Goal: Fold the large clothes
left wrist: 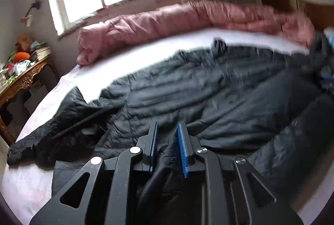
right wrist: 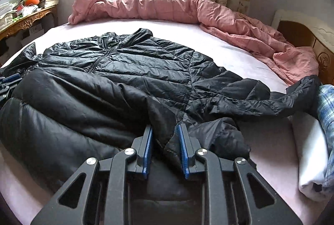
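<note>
- The left tongs [left wrist: 167, 131] are pinching a fold of the black jacket [left wrist: 208, 95] between their blue pads.
- The right tongs [right wrist: 165, 131] are gripping the jacket's [right wrist: 125, 70] hem.
- The jacket is lying spread ahead of both tongs on the bed [right wrist: 240, 57], with the pink quilt [right wrist: 167, 5] beyond it.

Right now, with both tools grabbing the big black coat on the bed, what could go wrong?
1. The coat is slick and puffy; the hem may slip from the right tool or left tool, since the jaws look only partly closed.
2. The sleeve stretches toward the folded pile; lifting could drag it and topple that stack.
3. The left view is blurred, which suggests fast motion that might bunch the coat unevenly.
</note>
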### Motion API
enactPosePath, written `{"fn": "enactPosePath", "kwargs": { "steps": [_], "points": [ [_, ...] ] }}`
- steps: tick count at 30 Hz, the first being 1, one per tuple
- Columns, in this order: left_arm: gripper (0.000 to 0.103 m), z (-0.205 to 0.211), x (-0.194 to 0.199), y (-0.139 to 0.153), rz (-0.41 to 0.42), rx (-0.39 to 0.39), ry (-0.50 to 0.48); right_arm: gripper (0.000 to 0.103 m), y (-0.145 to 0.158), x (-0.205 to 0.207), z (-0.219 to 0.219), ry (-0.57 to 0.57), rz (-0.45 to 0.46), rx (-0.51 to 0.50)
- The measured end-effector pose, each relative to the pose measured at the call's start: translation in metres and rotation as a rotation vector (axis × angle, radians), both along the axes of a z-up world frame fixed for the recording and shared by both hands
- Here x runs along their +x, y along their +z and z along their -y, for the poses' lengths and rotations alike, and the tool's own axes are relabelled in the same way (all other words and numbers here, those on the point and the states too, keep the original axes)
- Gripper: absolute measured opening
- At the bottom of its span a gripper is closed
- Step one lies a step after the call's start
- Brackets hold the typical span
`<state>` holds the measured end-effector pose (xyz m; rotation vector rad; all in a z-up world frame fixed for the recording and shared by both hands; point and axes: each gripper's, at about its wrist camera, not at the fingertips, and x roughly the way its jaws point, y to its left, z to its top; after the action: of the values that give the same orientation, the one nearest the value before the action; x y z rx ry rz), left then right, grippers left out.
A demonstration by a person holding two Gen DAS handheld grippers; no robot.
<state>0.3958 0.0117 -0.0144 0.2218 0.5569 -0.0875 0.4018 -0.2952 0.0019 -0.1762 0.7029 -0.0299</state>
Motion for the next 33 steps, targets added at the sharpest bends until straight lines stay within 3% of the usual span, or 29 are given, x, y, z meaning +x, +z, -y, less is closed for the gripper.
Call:
{"fn": "enactPosePath", "kwargs": {
  "steps": [2,4,5,6,8,11,14,17,19,20,23,26,30,33],
  "points": [
    [0.019,-0.004,-0.012,0.012,0.058,-0.022,-0.005,0.024,0.004,-0.004,0.001,-0.021,0.042,-0.026],
    [0.033,-0.006,-0.026,0.022,0.079,-0.047,-0.015,0.030,0.010,-0.011,0.002,-0.037,0.086,-0.019],
    [0.046,-0.008,-0.035,0.026,0.084,-0.069,-0.029,0.040,0.014,-0.015,0.004,-0.047,0.113,-0.012],
    [0.057,-0.009,-0.045,0.030,0.083,-0.097,-0.048,0.057,0.021,-0.021,0.007,-0.059,0.158,0.010],
    [0.064,-0.009,-0.060,0.039,0.097,-0.138,-0.073,0.076,0.033,-0.033,0.017,-0.086,0.236,0.066],
    [0.077,-0.009,-0.074,0.055,0.162,-0.198,-0.057,0.078,0.051,-0.053,0.037,-0.115,0.351,0.190],
    [0.079,-0.012,-0.078,0.059,0.146,-0.248,-0.075,0.085,0.061,-0.067,0.055,-0.090,0.421,0.322],
    [0.080,-0.012,-0.076,0.053,0.110,-0.270,-0.090,0.086,0.058,-0.057,0.058,0.131,0.316,0.498],
    [0.080,-0.006,-0.070,0.045,0.042,-0.288,-0.143,0.086,0.047,-0.042,0.043,0.275,0.154,0.554],
    [0.080,-0.001,-0.068,0.041,0.007,-0.290,-0.174,0.086,0.039,-0.035,0.032,0.289,0.073,0.516],
    [0.080,0.020,-0.057,0.021,-0.091,-0.218,-0.198,0.086,0.018,-0.024,-0.002,0.267,-0.029,0.343],
    [0.081,0.035,-0.046,0.000,-0.126,-0.124,-0.156,0.086,0.004,-0.019,-0.027,0.226,-0.053,0.211],
    [0.084,0.046,-0.022,-0.025,-0.201,-0.065,-0.112,0.086,-0.008,-0.013,-0.036,0.200,-0.066,0.157],
    [0.084,0.044,-0.016,-0.028,-0.210,-0.086,-0.116,0.086,-0.018,-0.006,-0.023,0.194,-0.099,0.212]
  ]
}}
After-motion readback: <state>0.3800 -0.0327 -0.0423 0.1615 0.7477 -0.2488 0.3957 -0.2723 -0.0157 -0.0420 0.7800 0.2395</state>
